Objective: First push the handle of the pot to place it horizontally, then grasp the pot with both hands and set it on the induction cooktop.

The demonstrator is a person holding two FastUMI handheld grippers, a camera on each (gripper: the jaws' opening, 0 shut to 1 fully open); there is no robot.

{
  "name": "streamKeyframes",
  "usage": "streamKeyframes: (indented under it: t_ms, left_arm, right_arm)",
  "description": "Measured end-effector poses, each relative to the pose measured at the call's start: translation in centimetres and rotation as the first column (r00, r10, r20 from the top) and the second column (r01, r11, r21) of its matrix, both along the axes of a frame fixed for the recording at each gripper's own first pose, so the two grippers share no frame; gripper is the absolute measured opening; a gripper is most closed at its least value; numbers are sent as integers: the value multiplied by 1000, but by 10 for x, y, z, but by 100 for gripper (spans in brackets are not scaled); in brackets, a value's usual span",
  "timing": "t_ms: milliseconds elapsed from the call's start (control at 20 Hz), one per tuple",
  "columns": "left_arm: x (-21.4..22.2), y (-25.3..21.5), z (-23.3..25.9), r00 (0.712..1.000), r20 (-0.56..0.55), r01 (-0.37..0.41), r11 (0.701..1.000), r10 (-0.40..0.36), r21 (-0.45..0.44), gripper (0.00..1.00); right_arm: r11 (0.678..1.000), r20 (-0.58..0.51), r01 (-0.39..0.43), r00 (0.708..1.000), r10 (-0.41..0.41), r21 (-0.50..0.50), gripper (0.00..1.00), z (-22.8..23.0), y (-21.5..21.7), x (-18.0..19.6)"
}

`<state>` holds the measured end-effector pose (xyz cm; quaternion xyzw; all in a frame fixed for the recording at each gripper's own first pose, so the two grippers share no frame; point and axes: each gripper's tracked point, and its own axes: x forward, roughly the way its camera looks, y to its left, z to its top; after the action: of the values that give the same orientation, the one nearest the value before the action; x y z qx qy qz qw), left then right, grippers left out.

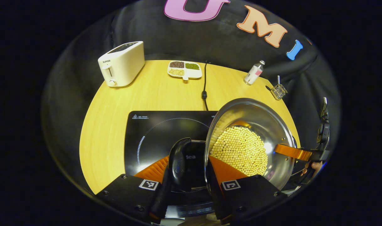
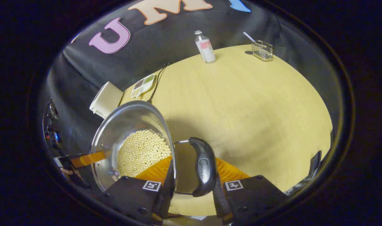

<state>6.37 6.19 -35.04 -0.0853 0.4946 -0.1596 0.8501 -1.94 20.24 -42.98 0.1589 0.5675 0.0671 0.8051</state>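
Observation:
A steel pot (image 1: pixel 256 122) with pale beans in it hangs tilted over the right part of the black induction cooktop (image 1: pixel 156 135). My left gripper (image 1: pixel 187 175) is shut on its black side handle (image 1: pixel 180 161), with one finger inside the rim and the other outside the handle. In the right gripper view the pot (image 2: pixel 128 125) sits at the left, above the wooden table (image 2: pixel 256 110). My right gripper (image 2: pixel 194 183) is shut the same way on the opposite black handle (image 2: pixel 205 166). Each gripper also shows at the pot's far side in the other's view.
A white toaster (image 1: pixel 121 64), a divided dish of beans (image 1: pixel 184 69) and the cooktop's cord (image 1: pixel 205 84) stand at the back of the table. A small bottle (image 2: pixel 205 47) and a wire holder (image 2: pixel 262 50) stand at the back right.

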Motion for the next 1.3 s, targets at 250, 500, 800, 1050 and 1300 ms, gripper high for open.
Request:
streamKeyframes:
  t_ms: [250, 500, 800, 1050, 1300]
  left_arm:
    - [2, 38, -8, 1000, -5, -21, 1000, 21, -8, 61]
    - [-2, 73, -14, 998, -14, -54, 998, 54, -11, 61]
    - [10, 101, -18, 998, -5, -55, 998, 55, 7, 59]
    - [21, 113, -22, 999, -2, -51, 999, 51, 19, 59]
    - [28, 119, -24, 999, 8, -47, 999, 46, 24, 58]
  right_arm:
    - [1000, -3, -20, 1000, 20, -4, 59, -2, 37, -2]
    - [999, 4, -46, 999, 46, 0, 55, -3, 73, -3]
    - [999, 2, -42, 999, 42, 15, 55, -8, 104, -2]
    - [999, -9, -37, 999, 38, 23, 55, -14, 119, 5]
    - [999, -14, -38, 999, 39, 24, 55, -17, 128, 9]
